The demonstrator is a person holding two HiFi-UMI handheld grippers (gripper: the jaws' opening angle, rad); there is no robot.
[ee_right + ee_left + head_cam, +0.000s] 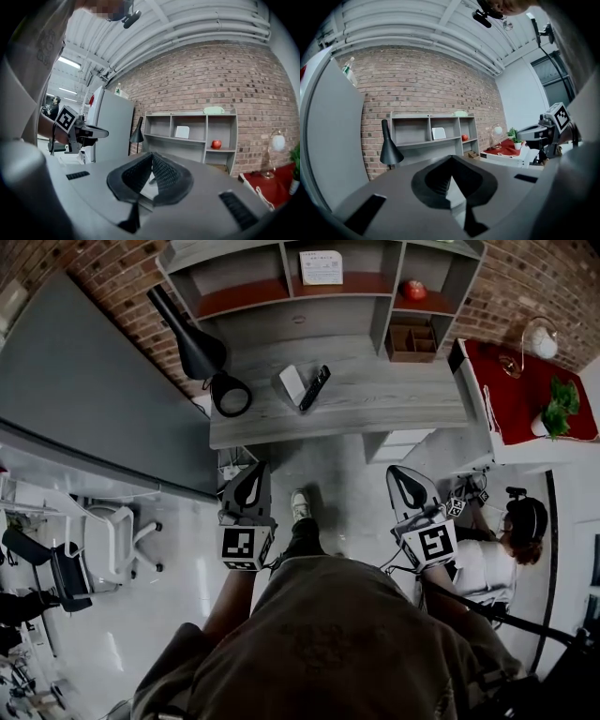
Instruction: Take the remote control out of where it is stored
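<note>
A black remote control [315, 387] leans in a small white holder [292, 383] on the grey desk [394, 404] under the shelf unit, seen in the head view. Both grippers hang over the floor well short of the desk's front edge. My left gripper [248, 476] [451, 159] is shut with nothing between its jaws. My right gripper [405, 476] [152, 155] is also shut and empty. Each one points level toward the desk. The right gripper's side [543, 133] shows in the left gripper view, and the left gripper's side [86, 133] in the right gripper view.
A black desk lamp [197, 348] stands at the desk's left end. The shelves hold a white card [322, 268], a red apple [415, 289] and a wooden organiser [412, 338]. A red-topped table [520, 395] with a plant [561, 407] stands to the right. A grey partition [84, 399] and a white chair [117, 535] are on the left, and a seated person [506, 540] on the right.
</note>
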